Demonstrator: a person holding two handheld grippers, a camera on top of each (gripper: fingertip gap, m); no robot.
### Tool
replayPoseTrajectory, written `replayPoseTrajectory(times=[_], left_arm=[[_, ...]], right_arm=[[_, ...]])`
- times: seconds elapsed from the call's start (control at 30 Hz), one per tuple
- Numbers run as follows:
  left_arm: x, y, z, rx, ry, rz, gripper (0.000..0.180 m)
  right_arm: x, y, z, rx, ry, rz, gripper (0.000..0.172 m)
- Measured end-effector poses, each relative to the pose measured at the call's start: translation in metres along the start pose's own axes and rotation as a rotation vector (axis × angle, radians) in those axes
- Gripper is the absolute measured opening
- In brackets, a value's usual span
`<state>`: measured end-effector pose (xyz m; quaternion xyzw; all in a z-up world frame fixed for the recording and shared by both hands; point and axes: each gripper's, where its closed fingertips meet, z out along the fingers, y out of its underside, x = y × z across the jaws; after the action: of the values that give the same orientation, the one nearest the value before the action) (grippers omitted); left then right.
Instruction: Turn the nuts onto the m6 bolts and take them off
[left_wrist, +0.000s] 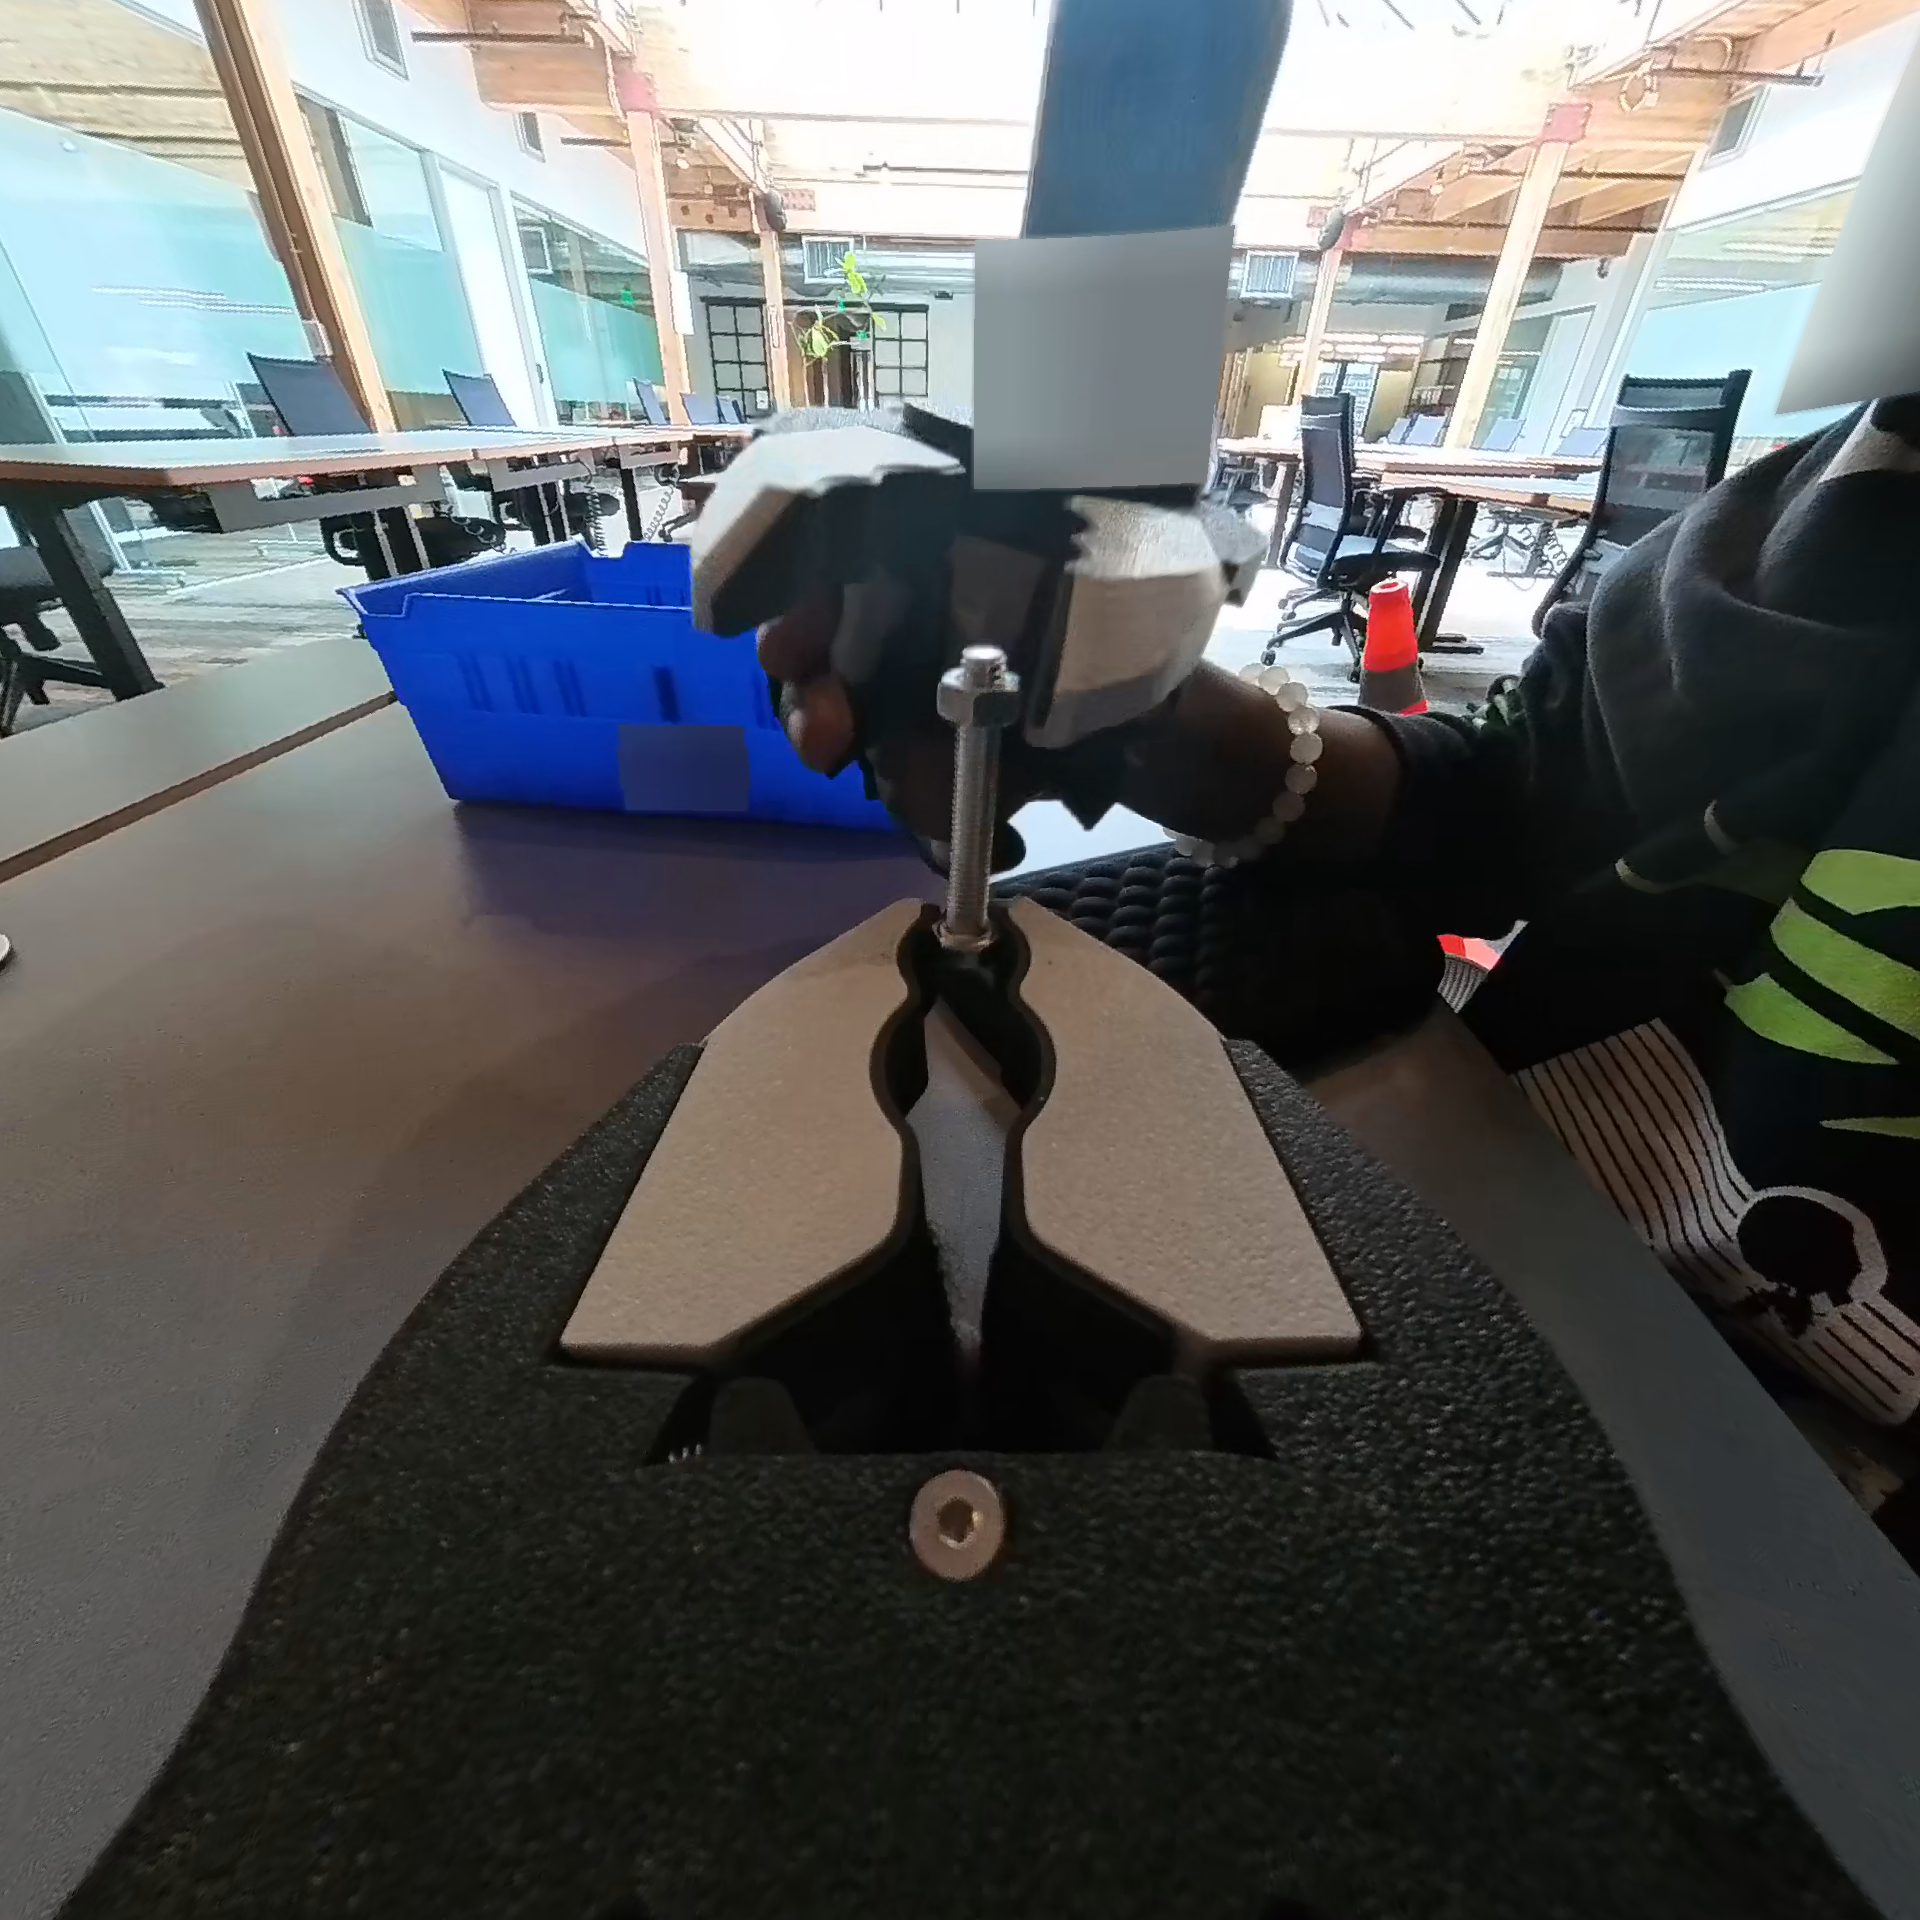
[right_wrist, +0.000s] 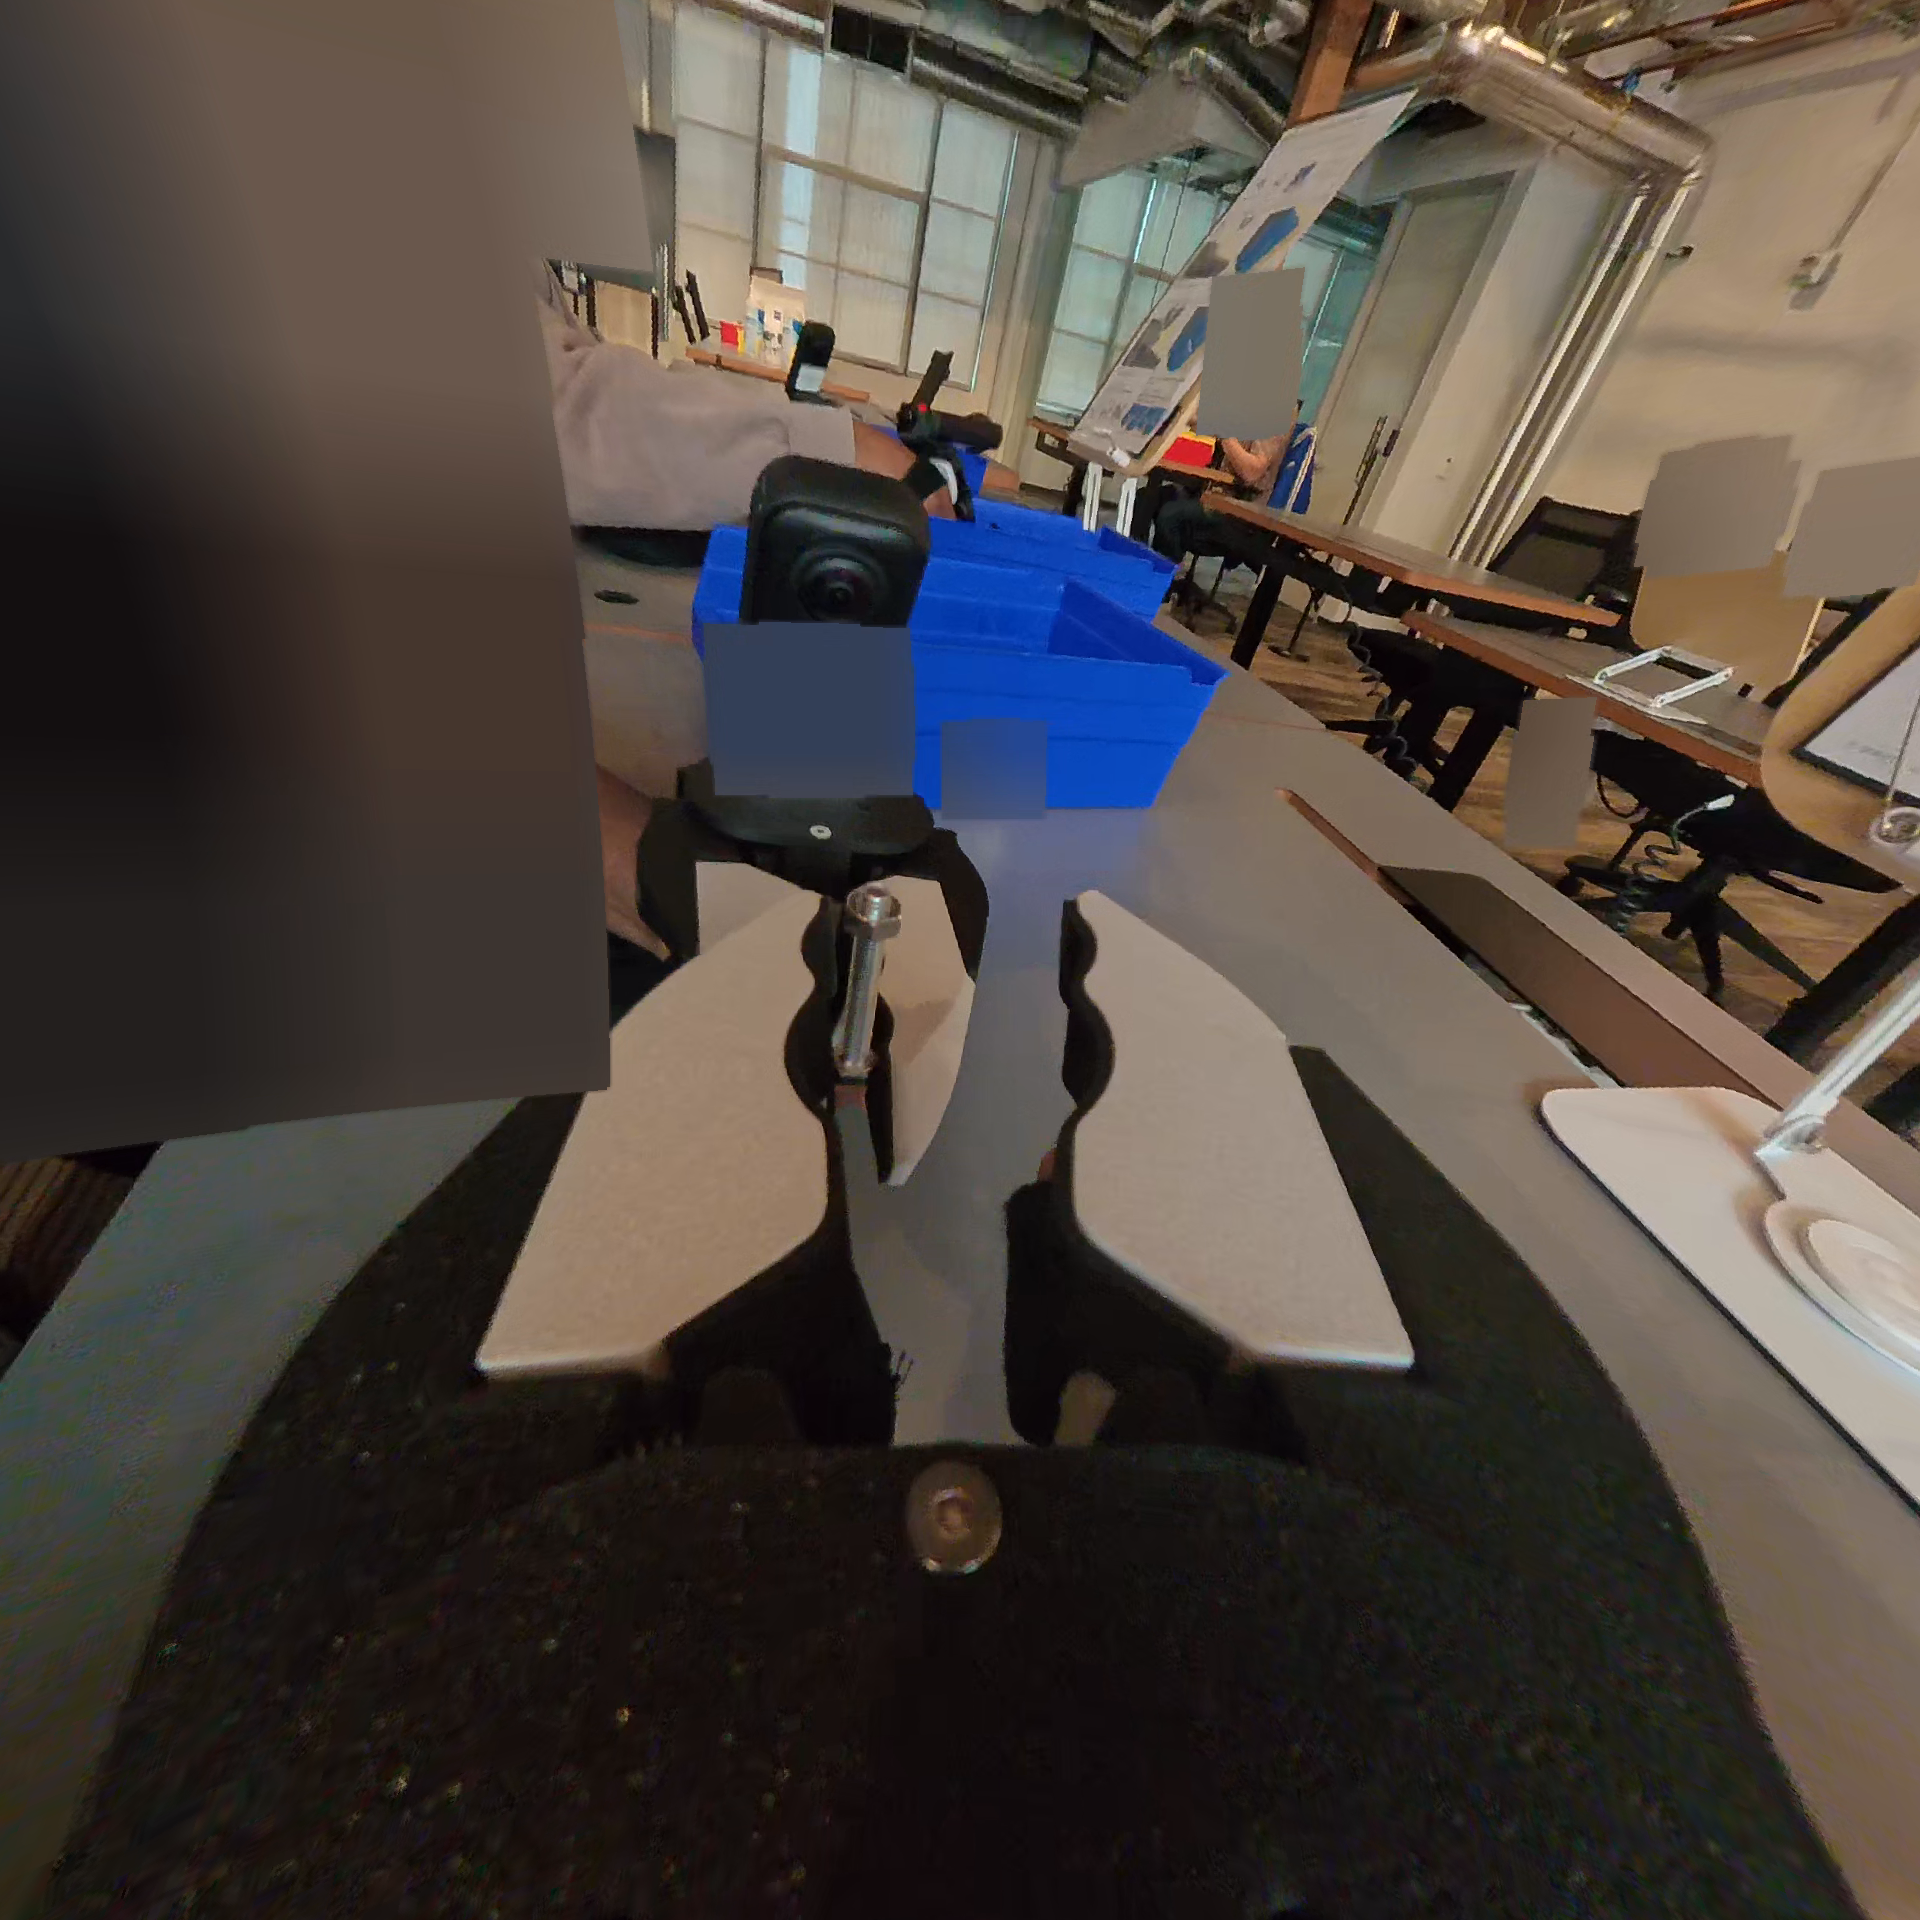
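Left wrist view: the left gripper (left_wrist: 966, 930) is clamping the head end of an upright bolt (left_wrist: 971, 821), a nut (left_wrist: 979, 698) sitting near its upper tip, right gripper (left_wrist: 935, 582) just beyond.

Right wrist view: the right gripper (right_wrist: 1023, 935) is standing wide apart and bare, the bolt (right_wrist: 860, 987) lying by its left finger (right_wrist: 717, 1060).

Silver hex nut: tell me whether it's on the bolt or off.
On. The silver hex nut is threaded near the steel bolt's top end, tip protruding above.

one bolt (left_wrist: 968, 821), one nut (left_wrist: 979, 698) on it, two hand-held grippers, couple blue bins (right_wrist: 1081, 665), one orange cone (left_wrist: 1392, 644), one white lamp base (right_wrist: 1704, 1216)
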<state>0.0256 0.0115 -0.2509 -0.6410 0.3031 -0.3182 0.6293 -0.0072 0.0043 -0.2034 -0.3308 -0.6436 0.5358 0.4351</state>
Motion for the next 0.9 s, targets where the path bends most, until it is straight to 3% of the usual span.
replayPoseTrajectory(times=[0.77, 0.9], left_arm=[[0.0, 0.0, 0.0, 0.005, 0.002, -0.003, 0.009], [-0.002, -0.001, -0.001, 0.012, -0.003, -0.011, 0.009]], right_arm=[[0.0, 0.0, -0.005, -0.007, -0.001, -0.024, 0.034], [-0.001, -0.002, -0.006, 0.0, -0.006, -0.027, 0.019]])
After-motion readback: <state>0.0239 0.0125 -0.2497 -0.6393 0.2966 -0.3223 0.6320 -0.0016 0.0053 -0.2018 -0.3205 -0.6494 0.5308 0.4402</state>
